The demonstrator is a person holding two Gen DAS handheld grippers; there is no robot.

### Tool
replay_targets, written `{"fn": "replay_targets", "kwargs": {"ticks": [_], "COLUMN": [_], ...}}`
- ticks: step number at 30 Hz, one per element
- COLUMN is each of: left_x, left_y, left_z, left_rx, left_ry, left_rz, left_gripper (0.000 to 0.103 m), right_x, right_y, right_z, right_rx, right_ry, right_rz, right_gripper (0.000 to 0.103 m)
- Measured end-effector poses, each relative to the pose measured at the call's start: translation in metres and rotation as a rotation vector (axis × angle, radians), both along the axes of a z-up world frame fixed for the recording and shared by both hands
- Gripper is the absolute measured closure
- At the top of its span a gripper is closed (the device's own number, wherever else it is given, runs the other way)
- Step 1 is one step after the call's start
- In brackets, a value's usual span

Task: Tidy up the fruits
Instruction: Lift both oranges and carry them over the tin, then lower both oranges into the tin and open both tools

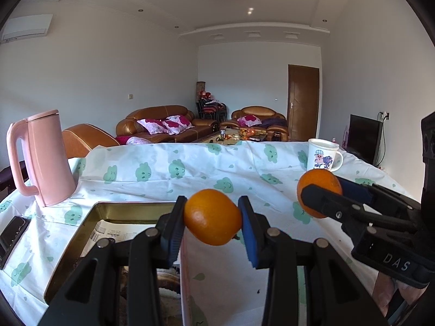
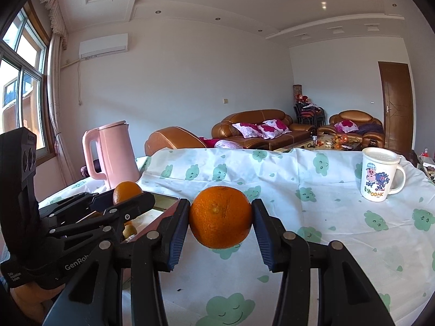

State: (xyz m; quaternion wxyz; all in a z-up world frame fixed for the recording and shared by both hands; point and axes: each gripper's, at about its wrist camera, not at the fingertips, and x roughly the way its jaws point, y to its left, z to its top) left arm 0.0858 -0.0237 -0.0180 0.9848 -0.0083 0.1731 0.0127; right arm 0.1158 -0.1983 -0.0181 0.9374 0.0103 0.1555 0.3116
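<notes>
My left gripper (image 1: 212,217) is shut on an orange (image 1: 212,216), held above the right edge of a gold metal tray (image 1: 127,206). My right gripper (image 2: 220,217) is shut on a second orange (image 2: 220,216), held above the tablecloth to the right of the tray. The right gripper and its orange (image 1: 318,190) show at the right of the left wrist view. The left gripper and its orange (image 2: 127,191) show at the left of the right wrist view, over the tray (image 2: 163,199). A kiwi-like fruit (image 2: 129,230) lies in the tray.
A pink kettle (image 1: 43,157) stands at the table's back left, behind the tray. A white cartoon mug (image 2: 380,175) stands at the back right. A black phone (image 1: 12,235) lies at the left edge. A printed paper (image 1: 114,233) lines the tray.
</notes>
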Motion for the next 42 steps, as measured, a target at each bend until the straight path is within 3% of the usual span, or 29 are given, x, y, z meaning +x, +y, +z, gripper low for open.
{"fn": "replay_targets", "kwargs": {"ticks": [20,30,42], "left_x": [-0.022,-0.027,-0.017], "left_y": [0.079,0.115,0.127], "left_z": [-0.010,-0.018,-0.034], "left_rx": [-0.012,-0.022,-0.032], "left_ry": [0.102,0.160,0.242], "left_rz": [0.123,0.176,0.185], "left_gripper": [0.063,0.063,0.063], "right_x": [-0.022,-0.032,-0.039], "right_y": [0.074,0.115,0.149], "right_z": [0.006,-0.008,-0.032], "right_rx": [-0.060,-0.140,-0.266], "right_ry": [0.027,0.064,0.118], "right_rz": [0.186,0.274,0.328], "right_gripper": [0.055,0.054,0.054]}}
